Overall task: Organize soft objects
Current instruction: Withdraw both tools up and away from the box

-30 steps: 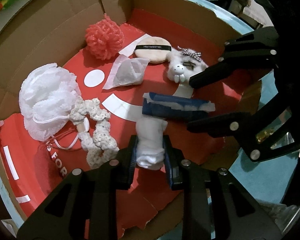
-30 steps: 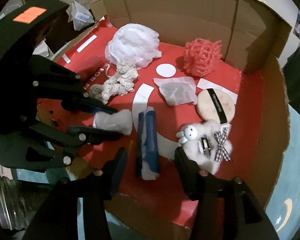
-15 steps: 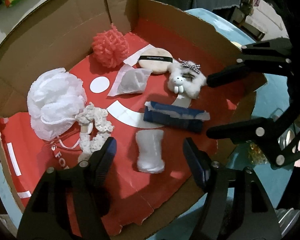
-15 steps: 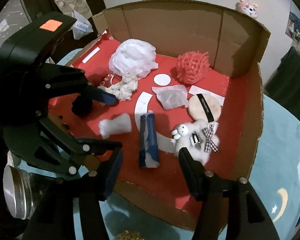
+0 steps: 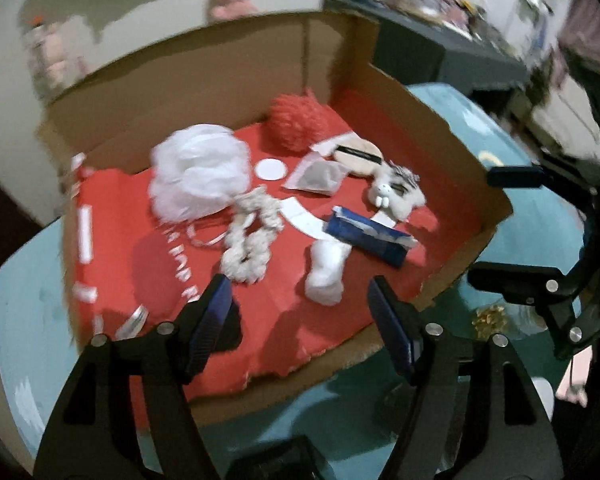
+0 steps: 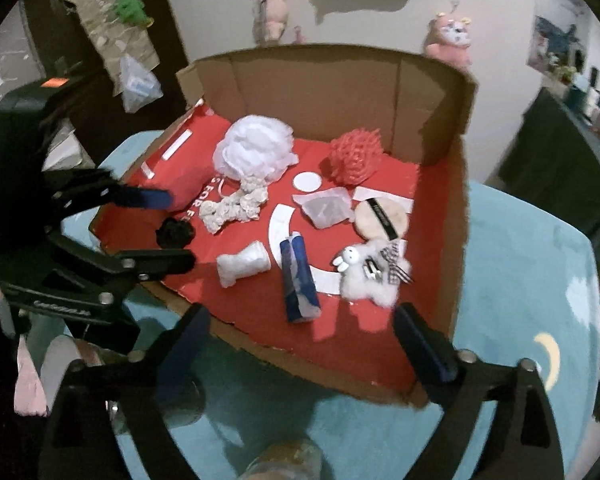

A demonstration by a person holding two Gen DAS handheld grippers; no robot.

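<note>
Teal tabletop (image 6: 520, 280) carries the cardboard tray (image 6: 456, 200); both the left gripper (image 5: 300, 312) and right gripper (image 6: 300, 332), jaws just spread and empty, hang over its torn front edge, where the white roll (image 6: 242, 262) could get nudged out.

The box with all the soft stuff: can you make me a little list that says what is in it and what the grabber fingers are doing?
box: open cardboard box with a red floor
puffs: white mesh puff, red puff
bunny: fluffy white bunny toy with a checked bow
rolls: white roll lying beside blue and white roll
others: cream scrunchie, black scrunchie, round powder pad, clear pouch
left gripper: fingers have just been opening, nothing between them
right gripper: fingers have just been opening wide, nothing between them
</note>
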